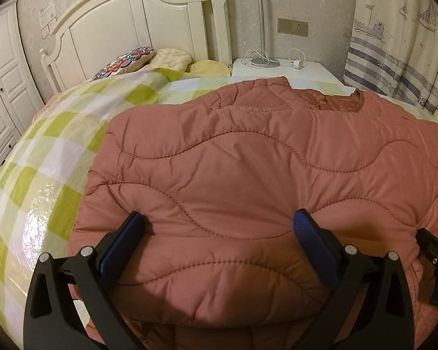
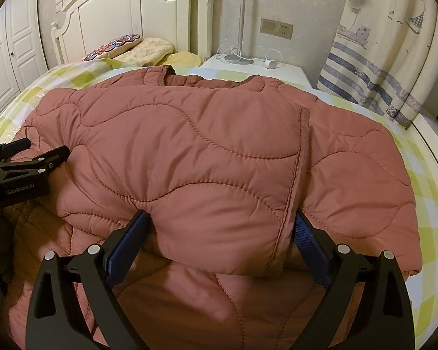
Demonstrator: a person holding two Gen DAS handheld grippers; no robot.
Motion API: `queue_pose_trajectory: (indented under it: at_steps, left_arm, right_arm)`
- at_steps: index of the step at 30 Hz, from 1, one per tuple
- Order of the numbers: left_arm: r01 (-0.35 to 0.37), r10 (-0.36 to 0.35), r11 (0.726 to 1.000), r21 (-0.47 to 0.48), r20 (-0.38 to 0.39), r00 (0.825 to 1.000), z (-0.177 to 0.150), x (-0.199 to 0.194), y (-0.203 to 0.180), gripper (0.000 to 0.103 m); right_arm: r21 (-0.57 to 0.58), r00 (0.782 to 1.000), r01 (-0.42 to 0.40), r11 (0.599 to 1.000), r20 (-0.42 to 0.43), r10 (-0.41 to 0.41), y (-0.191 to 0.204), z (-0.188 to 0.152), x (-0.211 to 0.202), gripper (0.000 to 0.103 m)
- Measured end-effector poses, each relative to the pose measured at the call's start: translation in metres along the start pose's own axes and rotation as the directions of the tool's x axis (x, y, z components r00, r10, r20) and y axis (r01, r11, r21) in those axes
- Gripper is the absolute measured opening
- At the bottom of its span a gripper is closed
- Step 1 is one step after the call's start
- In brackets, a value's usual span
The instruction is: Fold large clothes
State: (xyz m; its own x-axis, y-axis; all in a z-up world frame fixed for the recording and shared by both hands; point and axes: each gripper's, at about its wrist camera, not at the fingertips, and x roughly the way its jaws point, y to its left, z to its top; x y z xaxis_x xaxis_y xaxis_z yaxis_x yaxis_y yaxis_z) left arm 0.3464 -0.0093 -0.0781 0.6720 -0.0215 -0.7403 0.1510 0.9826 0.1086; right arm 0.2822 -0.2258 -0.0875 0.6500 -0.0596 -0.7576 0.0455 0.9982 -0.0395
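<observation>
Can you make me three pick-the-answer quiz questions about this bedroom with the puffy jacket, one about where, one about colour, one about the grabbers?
1. Where does the quilted jacket lie?
A. on the bed
B. on the floor
C. on the nightstand

2. What colour are the checks on the bedspread?
A. red and black
B. green and white
C. all blue

3. How do the left gripper and right gripper stand?
A. both shut flat
B. one open, one shut
C. both open around padded folds

Answers:
1 A, it is spread over the checked cover.
2 B, green and white squares show beside it.
3 C, the fingers stand wide apart with fabric bulging between.
</observation>
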Motion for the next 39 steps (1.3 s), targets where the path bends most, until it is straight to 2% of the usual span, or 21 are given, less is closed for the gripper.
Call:
queue_pose_trajectory:
  at_steps: [5,7,9,11,12,14,16,19,24,26,28,31,37,38,39]
  left_arm:
    - [0.0,0.0,1.0,0.0,0.001,1.0,0.0,0.0,0.001,0.101]
    - [0.0,0.0,1.0,-0.001,0.002,1.0,0.0,0.0,0.001,0.101]
    - [-0.001,0.001,1.0,-0.001,0.003,1.0,0.0,0.0,0.002,0.101]
    - [-0.001,0.001,1.0,-0.001,0.003,1.0,0.0,-0.001,0.001,0.101]
    - [-0.001,0.001,1.0,-0.001,0.003,1.0,-0.001,-0.002,0.001,0.101]
    - [-0.001,0.001,1.0,-0.001,0.004,1.0,0.0,-0.002,0.001,0.101]
    - [0.0,0.0,1.0,0.0,0.003,1.0,-0.001,-0.002,0.001,0.101]
    - [-0.004,0.004,1.0,-0.002,0.003,1.0,0.0,-0.002,0.001,0.101]
    - [-0.003,0.003,1.0,-0.002,0.004,1.0,0.0,-0.003,0.001,0.101]
    - [-0.002,0.002,1.0,-0.003,0.004,1.0,0.0,-0.003,0.001,0.101]
    - [-0.002,0.002,1.0,-0.003,0.005,1.0,0.0,-0.003,0.001,0.101]
    - [0.0,0.0,1.0,-0.004,0.005,1.0,0.0,-0.002,0.001,0.101]
    - [0.001,0.0,1.0,-0.005,0.006,1.0,0.0,-0.003,0.001,0.101]
    - [0.0,0.0,1.0,-0.005,0.006,1.0,0.0,-0.003,0.001,0.101]
    - [0.0,0.0,1.0,-0.005,0.006,1.0,0.0,-0.003,0.001,0.101]
  right_arm:
    - [0.022,1.0,-0.03,0.999,0.006,0.03,-0.003,0.0,-0.005,0.091]
    - [0.058,0.997,-0.06,0.996,0.049,0.057,-0.013,0.002,-0.018,0.091]
    - [0.113,0.994,-0.026,0.993,0.105,0.014,-0.032,0.007,-0.031,0.092]
    - [0.18,0.992,0.025,0.983,0.115,-0.046,-0.054,0.011,-0.035,0.092]
    - [0.22,0.993,0.046,0.974,0.099,-0.069,-0.067,0.012,-0.032,0.092]
    - [0.276,0.995,0.097,0.956,-0.009,-0.099,-0.091,0.009,-0.009,0.092]
    - [0.258,0.992,0.11,0.96,-0.084,-0.091,-0.099,0.006,0.009,0.093]
    - [0.194,0.991,0.11,0.975,-0.094,-0.093,-0.093,0.017,0.006,0.093]
    - [0.255,0.99,0.143,0.956,-0.039,-0.138,-0.116,0.047,0.004,0.093]
    - [0.253,0.983,0.18,0.95,-0.069,-0.168,-0.126,0.056,0.023,0.093]
    - [0.256,0.976,0.178,0.95,-0.166,-0.138,-0.134,0.054,0.047,0.095]
    - [0.247,0.977,0.175,0.953,-0.165,-0.137,-0.133,0.063,0.044,0.096]
    - [0.305,0.982,0.188,0.934,-0.077,-0.173,-0.145,0.089,0.039,0.096]
    - [0.297,0.981,0.191,0.936,-0.087,-0.172,-0.146,0.092,0.047,0.096]
    - [0.281,0.977,0.197,0.939,-0.137,-0.163,-0.147,0.092,0.062,0.096]
